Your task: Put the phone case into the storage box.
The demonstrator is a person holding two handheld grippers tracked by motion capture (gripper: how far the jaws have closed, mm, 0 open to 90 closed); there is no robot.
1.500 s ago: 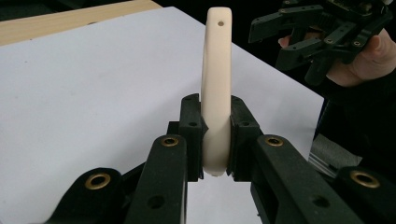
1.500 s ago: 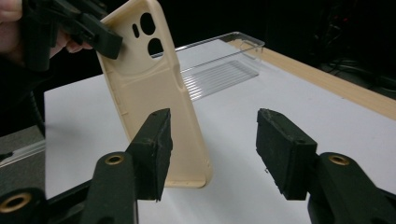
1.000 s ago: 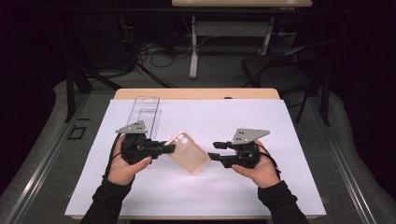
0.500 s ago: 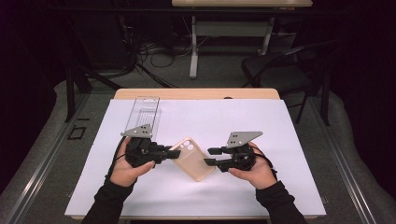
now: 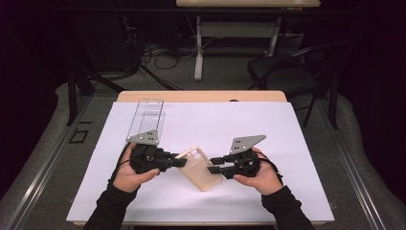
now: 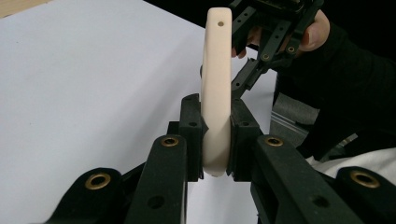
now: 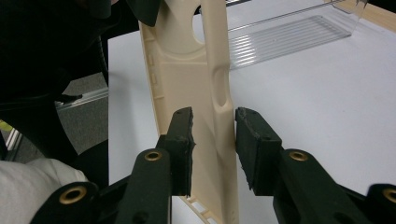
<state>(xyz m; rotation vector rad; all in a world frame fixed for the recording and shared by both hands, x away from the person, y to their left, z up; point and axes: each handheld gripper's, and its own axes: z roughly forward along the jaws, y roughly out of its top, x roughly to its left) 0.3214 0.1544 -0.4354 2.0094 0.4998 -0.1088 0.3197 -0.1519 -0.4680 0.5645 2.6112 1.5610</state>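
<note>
I hold the beige phone case (image 5: 198, 167) up off the white sheet (image 5: 297, 143), at the near middle of the table, between my two hands. My left gripper (image 6: 215, 140) pinches one end hard, pads pressed on both sides of the edge, so the case stays steady. My right gripper (image 7: 212, 144) has just been closing around the other end; its pads straddle the side wall, seemingly not yet pressing. A clear plastic tray (image 5: 148, 115) waits far left.
</note>
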